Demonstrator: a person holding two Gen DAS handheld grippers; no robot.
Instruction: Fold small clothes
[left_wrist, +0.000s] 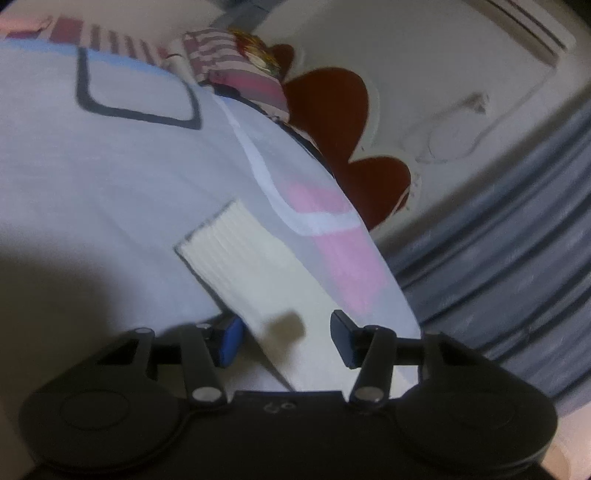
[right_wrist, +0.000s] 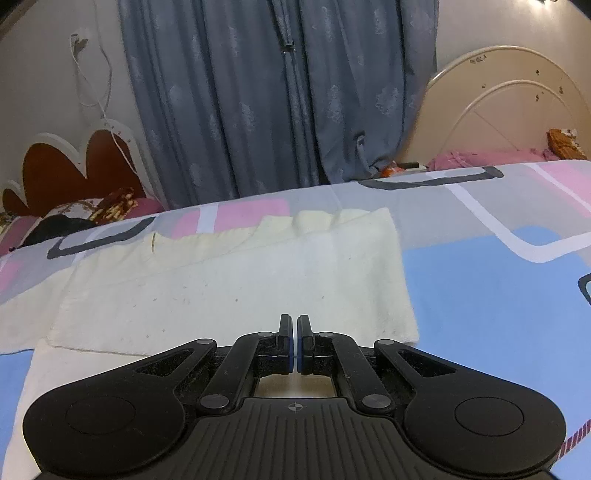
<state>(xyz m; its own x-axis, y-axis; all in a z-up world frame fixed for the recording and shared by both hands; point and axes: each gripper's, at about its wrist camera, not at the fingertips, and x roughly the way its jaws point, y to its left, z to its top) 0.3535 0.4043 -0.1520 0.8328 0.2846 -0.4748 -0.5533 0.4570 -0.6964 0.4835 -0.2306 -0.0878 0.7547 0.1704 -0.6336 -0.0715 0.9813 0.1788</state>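
Nearest the right wrist camera, the right gripper has its fingers pressed together on nothing, over a cream knitted garment lying flat on the patterned bedsheet; the left gripper stands spread around a ribbed cuff, not pinching; light, limp knit, probably best taken by cuff or hem; no containers visible.

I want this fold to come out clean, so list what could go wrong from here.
1. The left claw stands open around the cream ribbed garment near the bed's edge; closing may also pinch the bedsheet.
2. The right claw is shut with nothing visibly held above the garment, so the cloth could shift.
3. The far edge is rumpled; folding may lock in wrinkles.
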